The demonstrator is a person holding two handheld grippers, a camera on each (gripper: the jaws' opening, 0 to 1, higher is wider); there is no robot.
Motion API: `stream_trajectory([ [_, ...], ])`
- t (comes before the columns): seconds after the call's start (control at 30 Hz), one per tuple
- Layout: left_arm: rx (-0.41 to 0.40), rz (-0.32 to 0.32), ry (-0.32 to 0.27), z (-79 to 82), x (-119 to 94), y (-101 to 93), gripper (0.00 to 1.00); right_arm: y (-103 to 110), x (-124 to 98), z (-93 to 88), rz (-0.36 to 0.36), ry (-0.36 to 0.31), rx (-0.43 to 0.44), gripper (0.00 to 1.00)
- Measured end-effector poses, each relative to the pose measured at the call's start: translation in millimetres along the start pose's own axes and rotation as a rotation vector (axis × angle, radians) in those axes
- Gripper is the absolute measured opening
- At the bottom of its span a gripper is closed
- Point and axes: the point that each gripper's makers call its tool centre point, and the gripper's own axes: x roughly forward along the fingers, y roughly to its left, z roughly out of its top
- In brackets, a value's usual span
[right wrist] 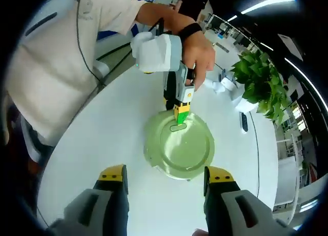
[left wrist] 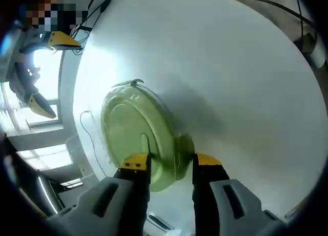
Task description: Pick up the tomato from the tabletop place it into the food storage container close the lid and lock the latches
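The round white table (right wrist: 102, 138) is topped by the green food storage container (right wrist: 179, 146), lid (left wrist: 130, 128) on. The tomato is hidden. A latch (right wrist: 178, 126) is pinched by the left gripper (right wrist: 181, 113). The right gripper (right wrist: 166, 177) is spread wide, empty.

Leafy potted plant (right wrist: 259, 82) beyond table (right wrist: 102, 143)

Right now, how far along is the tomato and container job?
Done, apparently: the lid sits on the green container on the white table; the tomato isn't visible on the tabletop, presumably inside. In hand: the left claw is at the latch on the rim. The right claw hovers open, clear of the container. Left: any latches not yet locked; I can't tell how many.
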Motion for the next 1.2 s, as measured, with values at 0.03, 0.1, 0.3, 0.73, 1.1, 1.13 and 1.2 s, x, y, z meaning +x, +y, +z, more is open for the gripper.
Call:
stream_trajectory([
  [0.03,-0.002,0.002,0.001,-0.1,0.0,0.0,0.22,-0.2,-3.1,-1.7,-0.011,-0.008,0.004,0.54],
  [0.1,-0.004,0.005,0.002,-0.1,0.1,0.1,0.22,-0.3,-11.9,-5.0,-0.047,-0.031,0.023,0.54],
  [0.3,-0.047,0.039,-0.021,-0.1,0.3,0.3,0.22,9.7,-35.2,-12.4,-0.137,-0.095,0.063,0.54],
  [0.73,-0.05,0.063,-0.017,0.0,0.8,-0.4,0.22,39.3,-85.2,-44.5,-0.349,-0.197,0.17,0.54],
  [1.1,-0.04,0.059,-0.003,0.9,0.5,0.1,0.22,83.2,-127.0,-87.1,-0.53,-0.258,0.307,0.54],
  [1.13,-0.041,0.059,-0.003,0.9,0.5,0.1,0.22,86.5,-129.5,-87.8,-0.544,-0.265,0.312,0.53],
  [1.2,-0.042,0.06,-0.001,0.7,0.8,0.3,0.22,92.9,-134.7,-91.8,-0.568,-0.279,0.332,0.53],
])
